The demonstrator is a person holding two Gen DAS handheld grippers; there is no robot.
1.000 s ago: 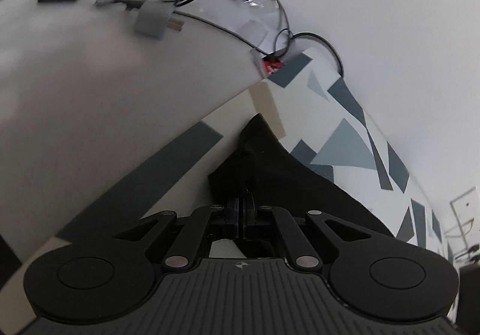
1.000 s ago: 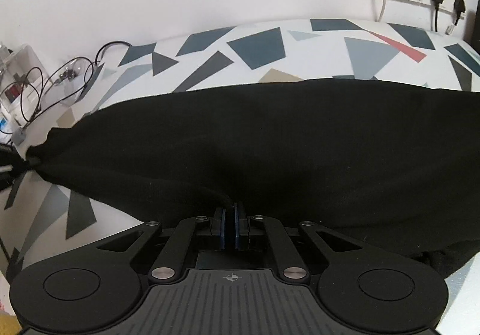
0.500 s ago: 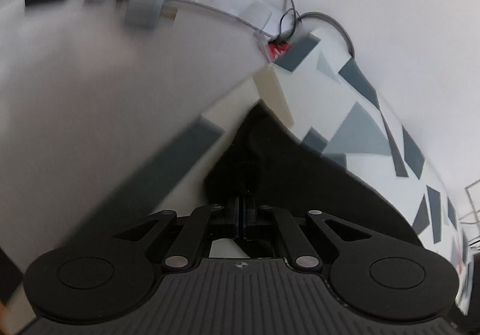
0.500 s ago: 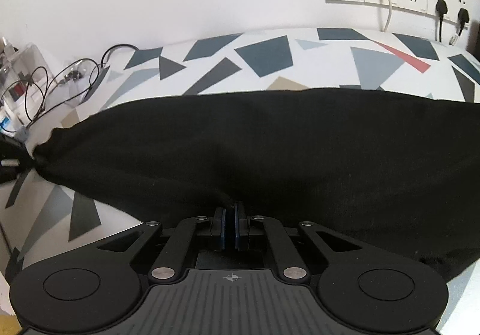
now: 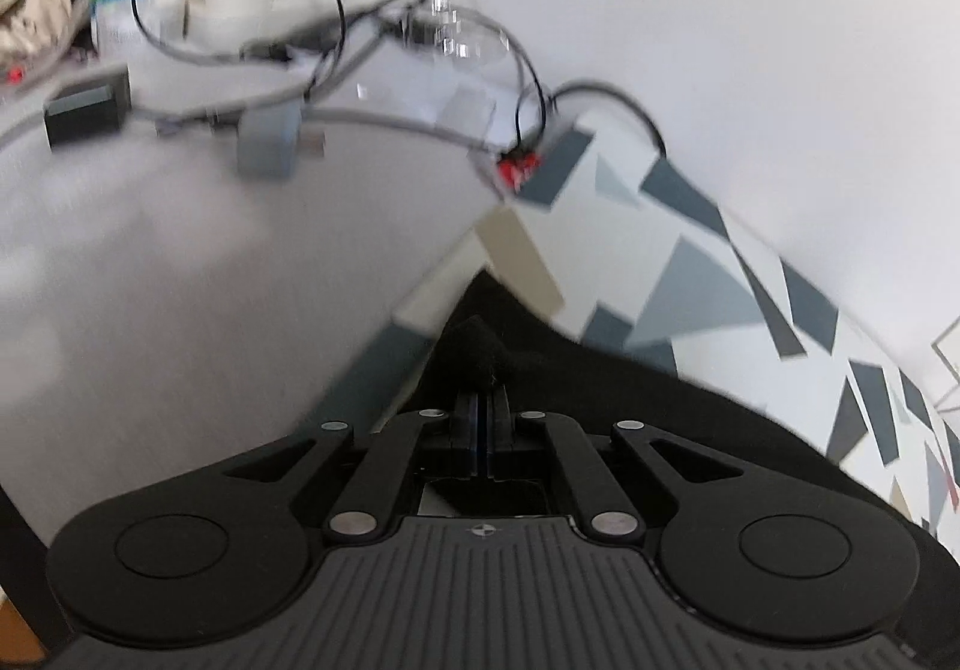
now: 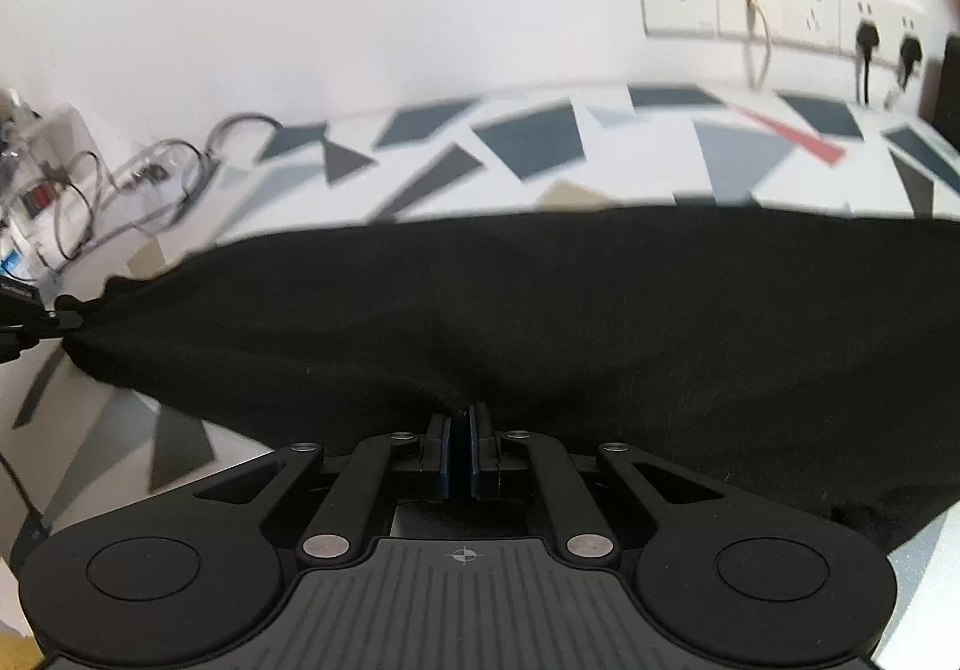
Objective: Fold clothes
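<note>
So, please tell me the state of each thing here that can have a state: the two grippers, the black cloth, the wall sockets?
Left gripper: shut on a corner of the black cloth garment.
Right gripper: shut on its near edge.
Black cloth garment: held stretched between both grippers.
White wall sockets: three plugs inserted.

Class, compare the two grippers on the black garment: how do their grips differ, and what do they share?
The left gripper pinches a bunched corner of the black garment, at the left end of the cloth; the right gripper pinches its near edge, midway along. A knob of fabric pokes up beyond the left jaws; beyond the right jaws the cloth spreads broad and smooth. Both are shut on the same garment over the patterned cloth.
</note>
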